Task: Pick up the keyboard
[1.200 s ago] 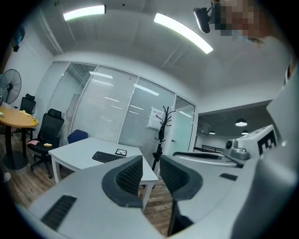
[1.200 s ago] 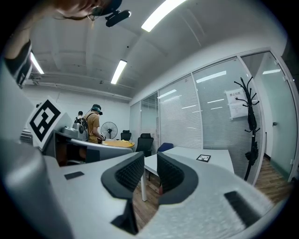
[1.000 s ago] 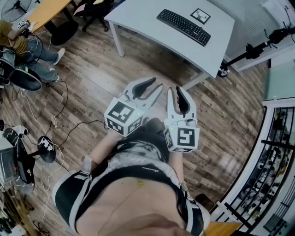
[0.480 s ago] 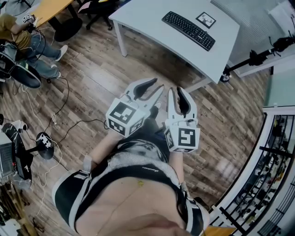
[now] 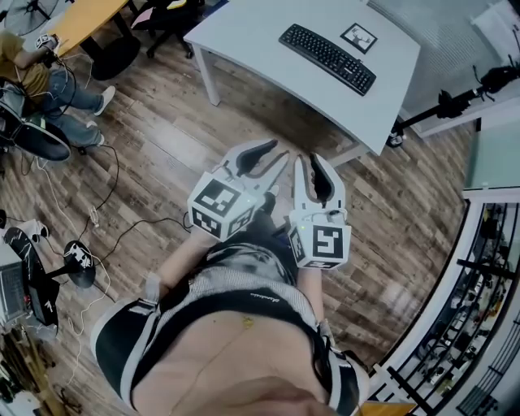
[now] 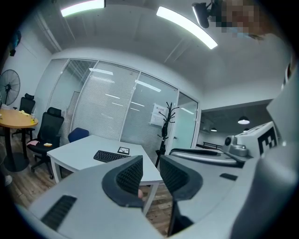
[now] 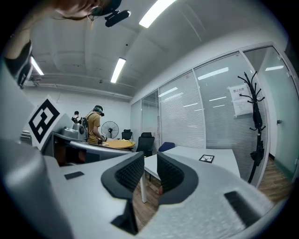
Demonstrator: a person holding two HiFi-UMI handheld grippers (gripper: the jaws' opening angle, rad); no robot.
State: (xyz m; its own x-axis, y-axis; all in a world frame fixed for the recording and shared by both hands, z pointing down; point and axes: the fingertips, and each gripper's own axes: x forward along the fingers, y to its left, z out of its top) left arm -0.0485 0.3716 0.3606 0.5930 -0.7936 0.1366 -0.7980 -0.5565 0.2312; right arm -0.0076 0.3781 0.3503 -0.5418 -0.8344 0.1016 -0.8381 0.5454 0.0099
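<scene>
The black keyboard [image 5: 327, 58] lies on a white table [image 5: 244, 36] at the top of the head view, beside a small marker card [image 5: 358, 37]. Both grippers are held side by side at waist height over the wooden floor, short of the table. My left gripper [image 5: 276, 152] points toward the table, shut with nothing in it. My right gripper [image 5: 309, 160] is next to it, its jaws also close together and empty. The left gripper view shows the keyboard [image 6: 110, 156] far beyond its jaws [image 6: 150, 175]. The right gripper view shows the table [image 7: 196, 156] and card [image 7: 206, 158], not the keyboard.
A seated person [image 5: 41, 81] and black chairs [image 5: 166, 16] are at the upper left. Cables [image 5: 106, 219] and stands lie on the floor at left. A black tripod arm [image 5: 455, 89] and shelving [image 5: 479, 309] stand at right. A coat rack [image 6: 167, 121] stands behind the table.
The table and keyboard have shifted slightly lower in the head view as both grippers came a little nearer to it. The jaws have not changed.
</scene>
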